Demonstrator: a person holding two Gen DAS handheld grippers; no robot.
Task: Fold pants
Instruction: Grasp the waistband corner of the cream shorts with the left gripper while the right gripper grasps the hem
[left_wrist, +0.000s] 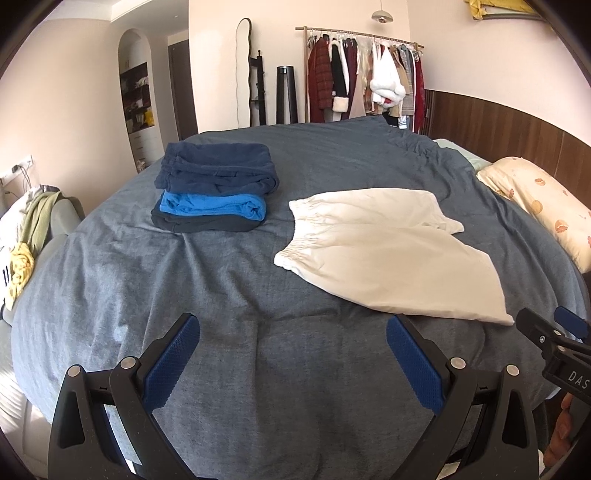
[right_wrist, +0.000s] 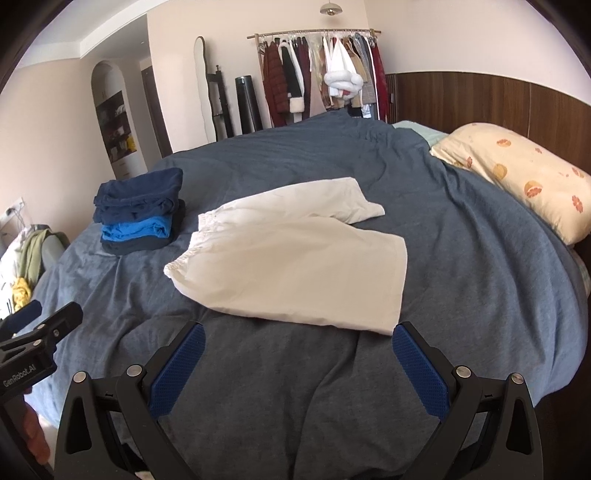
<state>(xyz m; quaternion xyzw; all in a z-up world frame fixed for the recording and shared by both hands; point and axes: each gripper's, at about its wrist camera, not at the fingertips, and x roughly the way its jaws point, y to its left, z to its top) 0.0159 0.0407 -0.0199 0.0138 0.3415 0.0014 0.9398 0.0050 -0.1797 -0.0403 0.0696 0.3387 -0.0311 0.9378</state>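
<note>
Cream-white shorts (left_wrist: 388, 251) lie flat and unfolded on the blue-grey bedcover (left_wrist: 258, 369), waistband to the left, two legs spread to the right. They also show in the right wrist view (right_wrist: 295, 266). My left gripper (left_wrist: 293, 332) is open and empty, held above the cover just in front of the shorts' near edge. My right gripper (right_wrist: 299, 338) is open and empty, close to the near leg hem. Each gripper shows at the edge of the other's view.
A stack of folded dark blue and bright blue garments (left_wrist: 216, 188) sits on the cover left of the shorts, also in the right wrist view (right_wrist: 142, 212). A patterned pillow (right_wrist: 517, 177) lies at the right. A clothes rack (left_wrist: 362, 74) stands behind the bed.
</note>
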